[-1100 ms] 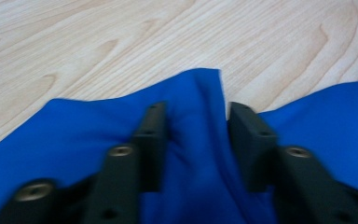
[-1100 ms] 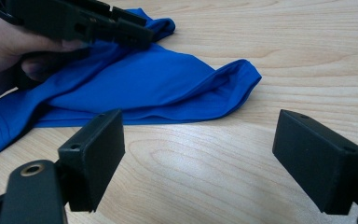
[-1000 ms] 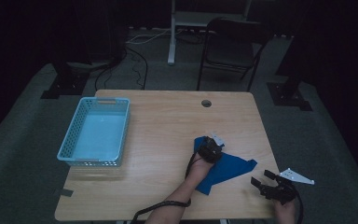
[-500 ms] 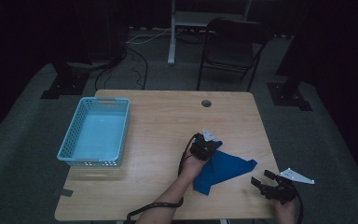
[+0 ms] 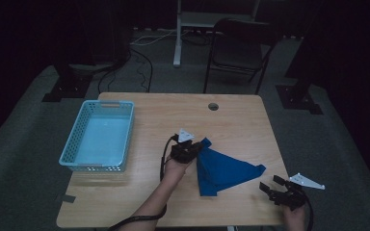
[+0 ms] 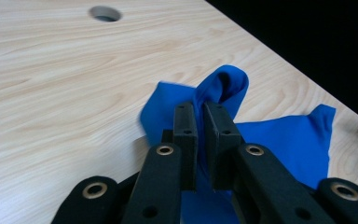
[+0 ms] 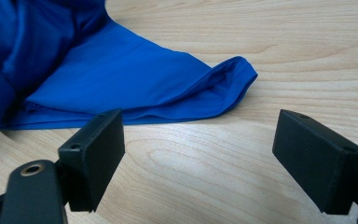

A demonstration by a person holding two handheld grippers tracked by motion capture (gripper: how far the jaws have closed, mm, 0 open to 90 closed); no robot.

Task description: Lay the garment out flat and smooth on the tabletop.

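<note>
The blue cloth [image 5: 226, 168] lies creased and partly folded on the table's [image 5: 164, 115] right half. The left gripper [image 6: 199, 122] pinches its raised corner; the right gripper [image 7: 198, 158] stands wide apart nearby.

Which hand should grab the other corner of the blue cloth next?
Probably the right. The right gripper is open and empty beside the blue cloth, near its free corner. The left gripper is already shut on a fold.
</note>
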